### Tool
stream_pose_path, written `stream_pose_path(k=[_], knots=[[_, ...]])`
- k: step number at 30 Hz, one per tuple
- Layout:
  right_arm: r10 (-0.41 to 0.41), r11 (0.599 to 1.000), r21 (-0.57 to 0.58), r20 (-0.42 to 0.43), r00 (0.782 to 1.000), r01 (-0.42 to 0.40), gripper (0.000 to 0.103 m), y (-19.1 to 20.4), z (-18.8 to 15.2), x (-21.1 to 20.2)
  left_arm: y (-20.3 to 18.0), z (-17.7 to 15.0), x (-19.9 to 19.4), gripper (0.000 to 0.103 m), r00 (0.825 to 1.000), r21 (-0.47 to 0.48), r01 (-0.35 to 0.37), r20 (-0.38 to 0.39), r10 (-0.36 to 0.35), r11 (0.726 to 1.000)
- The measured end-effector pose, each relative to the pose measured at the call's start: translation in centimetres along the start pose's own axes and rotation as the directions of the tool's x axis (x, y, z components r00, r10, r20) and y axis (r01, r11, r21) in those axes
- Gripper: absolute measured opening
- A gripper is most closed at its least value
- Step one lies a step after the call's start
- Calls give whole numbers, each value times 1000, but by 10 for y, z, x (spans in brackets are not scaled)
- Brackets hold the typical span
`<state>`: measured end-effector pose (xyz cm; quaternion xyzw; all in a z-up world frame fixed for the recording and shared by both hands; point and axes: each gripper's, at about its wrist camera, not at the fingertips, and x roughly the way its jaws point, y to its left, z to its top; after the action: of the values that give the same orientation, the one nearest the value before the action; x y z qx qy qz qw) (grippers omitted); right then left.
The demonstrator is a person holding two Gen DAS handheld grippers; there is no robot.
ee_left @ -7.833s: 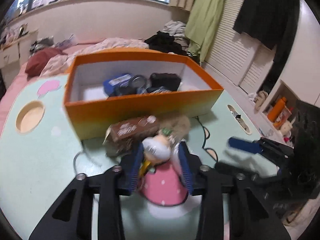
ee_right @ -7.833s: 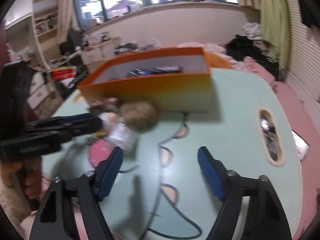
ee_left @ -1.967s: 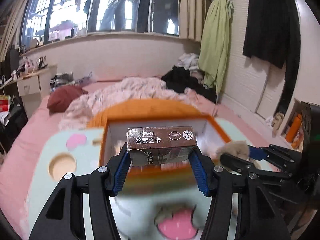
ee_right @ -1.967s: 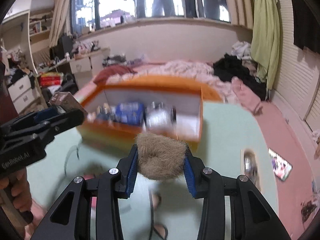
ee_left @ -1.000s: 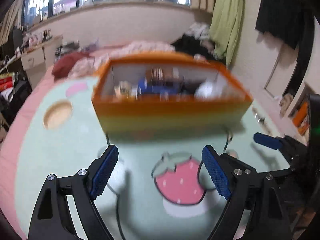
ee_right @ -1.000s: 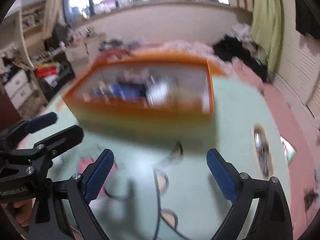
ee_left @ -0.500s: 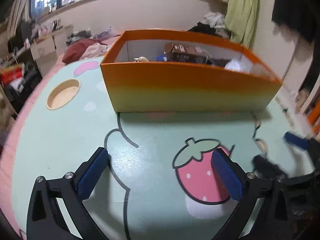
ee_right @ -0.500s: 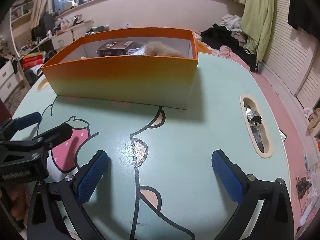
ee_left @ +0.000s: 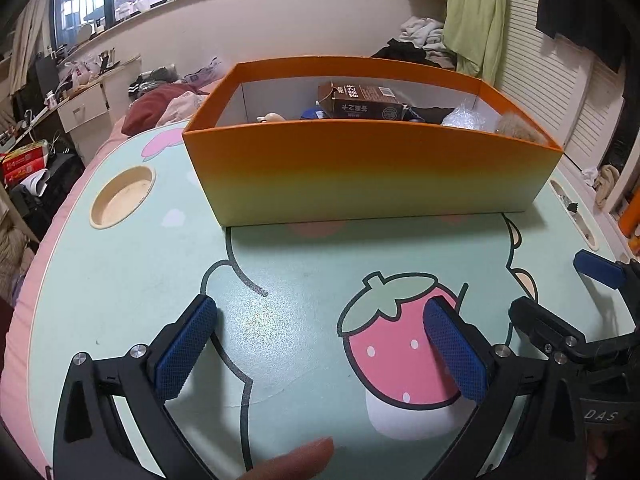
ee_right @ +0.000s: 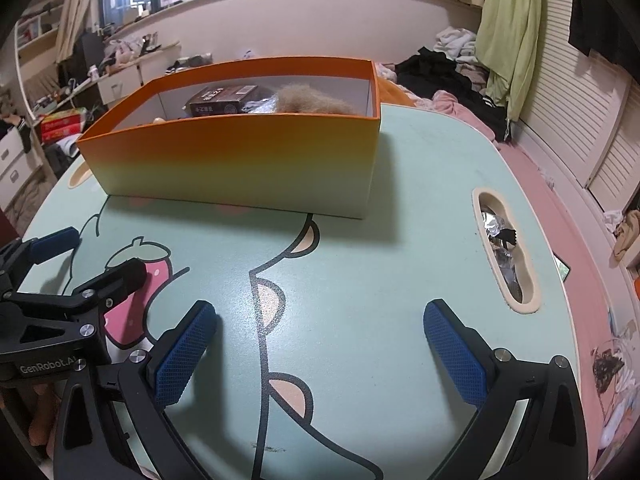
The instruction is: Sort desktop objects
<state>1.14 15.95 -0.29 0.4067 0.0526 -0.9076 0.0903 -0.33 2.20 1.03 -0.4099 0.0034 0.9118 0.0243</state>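
The left tool (ee_left: 318, 344) and the right tool (ee_right: 320, 344) both pointed downward side by side with jaws spread wide and nothing between them, a fingertip (ee_left: 298, 460) showing beneath the left one.

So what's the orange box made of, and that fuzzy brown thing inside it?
The orange box looks like cardboard with a smooth matte print: thin straight walls, crisp folded corners, white inside. The fuzzy brown thing seems to be soft fur or plush, judging by its wispy, hairy outline; which one is unclear.
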Motion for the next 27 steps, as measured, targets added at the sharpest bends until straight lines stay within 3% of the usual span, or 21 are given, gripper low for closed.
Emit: stream_pose_path(k=[27], knots=[[-1, 1000, 0, 0, 1000, 1, 103, 1, -1, 0, -1, 1, 1, 103, 1000, 0, 0, 2, 0, 1000]])
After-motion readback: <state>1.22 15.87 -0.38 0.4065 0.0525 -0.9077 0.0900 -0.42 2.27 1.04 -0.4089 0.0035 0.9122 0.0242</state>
